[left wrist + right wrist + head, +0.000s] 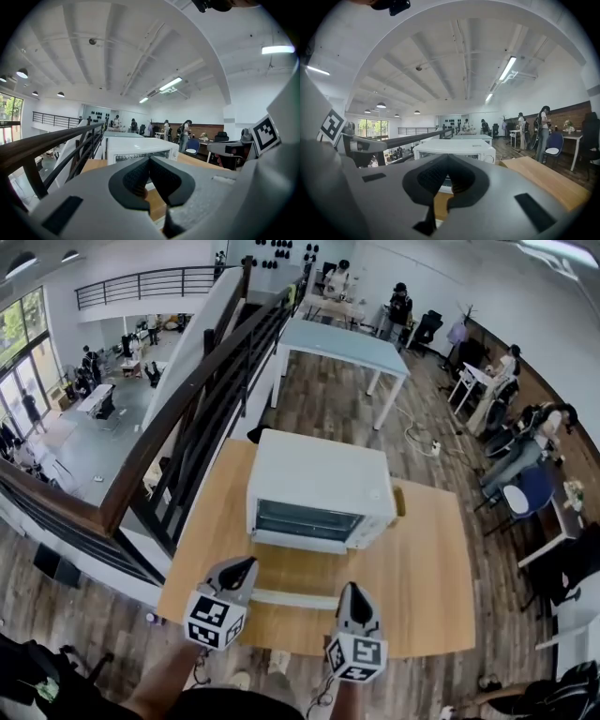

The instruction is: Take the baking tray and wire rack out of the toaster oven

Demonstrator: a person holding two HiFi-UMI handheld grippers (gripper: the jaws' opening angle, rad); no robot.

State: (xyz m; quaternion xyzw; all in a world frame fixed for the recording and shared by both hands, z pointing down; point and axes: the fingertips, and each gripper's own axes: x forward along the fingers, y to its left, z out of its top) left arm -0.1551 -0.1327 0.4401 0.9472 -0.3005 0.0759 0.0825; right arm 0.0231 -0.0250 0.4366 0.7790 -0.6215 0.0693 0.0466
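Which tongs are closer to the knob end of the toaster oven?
Right. The right tongs sit in front of the toaster oven's knob end; the left tongs are off its opposite front corner.

Left gripper [246, 565] and right gripper [353, 588] were held side by side, apart, the left tip slightly ahead. Both pointed forward, close to level. In each gripper view the jaws were pressed together tip to tip, with nothing between them. Left marker cube [214, 620] and right marker cube [356, 657] sat at the rear, nearer the body. Left forearm [161, 683] reached in from lower left; right forearm was mostly hidden behind its gripper.
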